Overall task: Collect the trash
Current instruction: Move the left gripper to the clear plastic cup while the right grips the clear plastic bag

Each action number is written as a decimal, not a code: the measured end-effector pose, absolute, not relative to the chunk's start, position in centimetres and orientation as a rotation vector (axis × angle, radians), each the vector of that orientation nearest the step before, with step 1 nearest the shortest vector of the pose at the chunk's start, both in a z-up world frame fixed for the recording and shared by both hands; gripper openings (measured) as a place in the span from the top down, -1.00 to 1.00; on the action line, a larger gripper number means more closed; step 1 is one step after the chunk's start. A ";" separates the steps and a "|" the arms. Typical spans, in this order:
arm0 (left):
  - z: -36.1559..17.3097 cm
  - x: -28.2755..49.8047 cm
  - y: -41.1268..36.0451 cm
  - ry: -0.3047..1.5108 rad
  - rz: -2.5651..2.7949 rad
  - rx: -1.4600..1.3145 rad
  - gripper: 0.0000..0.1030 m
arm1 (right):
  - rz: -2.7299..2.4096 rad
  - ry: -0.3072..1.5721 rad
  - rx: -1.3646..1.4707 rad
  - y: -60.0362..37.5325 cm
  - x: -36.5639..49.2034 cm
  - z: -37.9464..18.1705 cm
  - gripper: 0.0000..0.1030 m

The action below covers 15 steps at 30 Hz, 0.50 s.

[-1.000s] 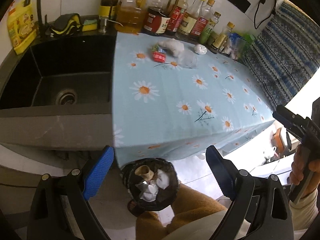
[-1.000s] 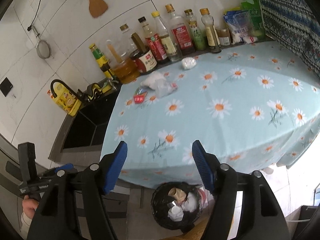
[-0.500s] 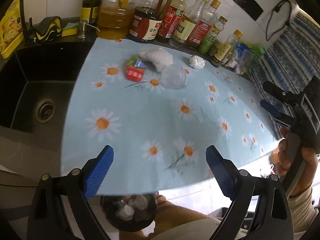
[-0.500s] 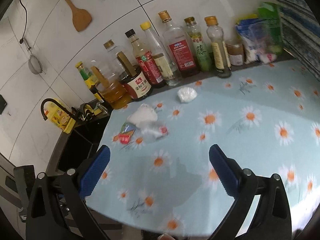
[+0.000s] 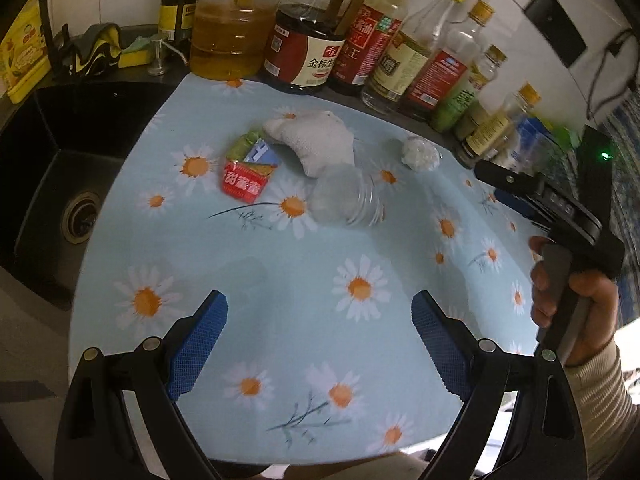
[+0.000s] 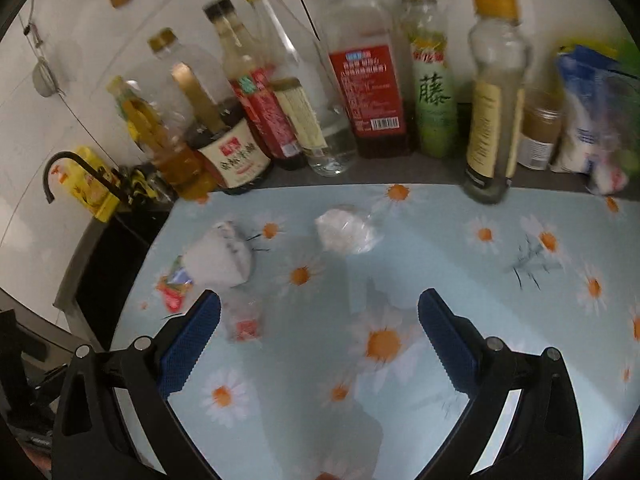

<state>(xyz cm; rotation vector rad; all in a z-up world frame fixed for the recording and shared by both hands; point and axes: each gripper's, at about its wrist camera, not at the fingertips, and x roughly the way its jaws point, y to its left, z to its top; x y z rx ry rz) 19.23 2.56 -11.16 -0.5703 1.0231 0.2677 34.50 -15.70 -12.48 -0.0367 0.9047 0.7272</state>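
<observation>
The left gripper (image 5: 320, 344) hangs over the near part of the daisy cloth (image 5: 312, 280), its blue pads wide apart with nothing between them; the right gripper (image 6: 320, 336) is likewise spread wide and empty, with bare cloth in its gap and a clear bottle (image 6: 244, 316) lying just beside its left pad, blurred, perhaps touching it. Farther in on the cloth lies the trash: the red wrapper (image 5: 248, 172), just beside it a white wad (image 5: 316, 140), the bottle (image 5: 346, 200) on its side in front of the wad, and a small crumpled ball (image 5: 419, 153) apart to the right; nothing lies between the pads and these pieces. A hand (image 5: 568, 296) holds the right gripper's grip at the cloth's right edge; a black sink (image 5: 60, 184) drops away to the left; a row of sauce bottles (image 5: 360, 52) lines the wall just behind the trash.
</observation>
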 end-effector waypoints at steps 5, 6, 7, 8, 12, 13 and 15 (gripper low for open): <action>-11.7 21.0 2.3 1.031 0.307 -0.580 -0.76 | 0.770 0.929 -0.089 -14.0 38.3 -13.6 -0.89; -11.9 21.2 2.2 1.035 0.311 -0.579 -0.76 | 0.772 0.934 -0.101 -13.6 38.9 -13.9 -0.88; -12.0 21.5 2.1 1.040 0.314 -0.576 -0.76 | 0.781 0.941 -0.107 -13.2 39.5 -14.1 -0.87; -12.0 21.8 2.1 1.046 0.321 -0.567 -0.76 | 0.785 0.945 -0.113 -12.9 39.9 -14.3 -0.85; -12.2 22.5 2.3 1.058 0.352 -0.560 -0.76 | 0.791 0.964 -0.150 -11.7 41.5 -15.2 -0.66; -12.2 22.6 2.4 1.058 0.358 -0.561 -0.76 | 0.790 0.968 -0.163 -11.3 41.8 -15.6 -0.64; -12.3 22.9 2.5 1.061 0.371 -0.565 -0.76 | 0.794 0.968 -0.182 -10.8 42.2 -16.0 -0.63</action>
